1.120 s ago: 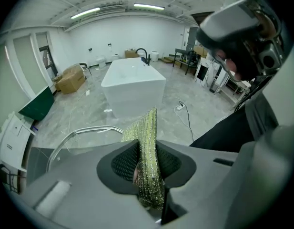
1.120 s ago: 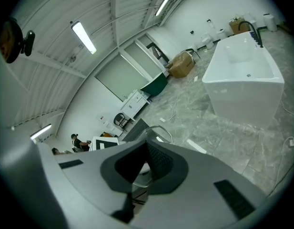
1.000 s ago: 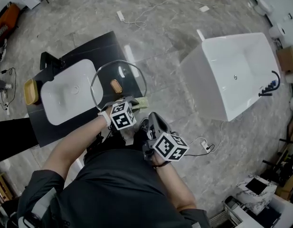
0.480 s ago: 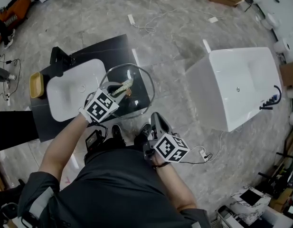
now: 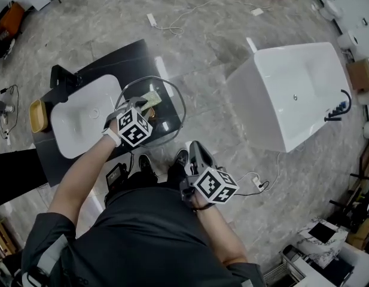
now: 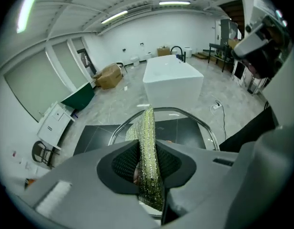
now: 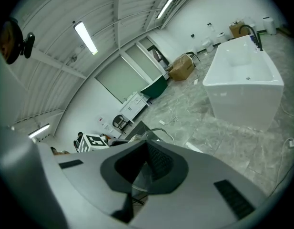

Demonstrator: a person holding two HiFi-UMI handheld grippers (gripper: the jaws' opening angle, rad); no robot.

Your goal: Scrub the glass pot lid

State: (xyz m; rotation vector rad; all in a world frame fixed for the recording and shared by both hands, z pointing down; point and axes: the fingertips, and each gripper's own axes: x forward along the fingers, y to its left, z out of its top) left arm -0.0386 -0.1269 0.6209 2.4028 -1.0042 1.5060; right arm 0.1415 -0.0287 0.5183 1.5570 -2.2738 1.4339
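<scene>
The round glass pot lid (image 5: 174, 91) with a metal rim hangs in the air over the black counter; its rim also shows in the left gripper view (image 6: 186, 111). My right gripper (image 5: 192, 150) is shut on the lid's near edge, and clear glass sits between its jaws (image 7: 146, 168). My left gripper (image 5: 140, 107) is shut on a green scouring sponge (image 5: 150, 98), which stands up between the pads (image 6: 149, 151). That sponge lies against the lid's middle. The lid's brown knob is mostly hidden behind the left gripper.
Below the lid is a white sink basin (image 5: 82, 117) set in a black counter (image 5: 129, 57), with a black tap (image 5: 60, 78) and a yellow wooden tray (image 5: 37, 115). A white bathtub (image 5: 298, 94) stands at the right. Cables lie on the marble floor.
My left gripper has carried the sponge from the lid's near edge leftward and away, onto the lid's middle. The right gripper and the lid have stayed put.
</scene>
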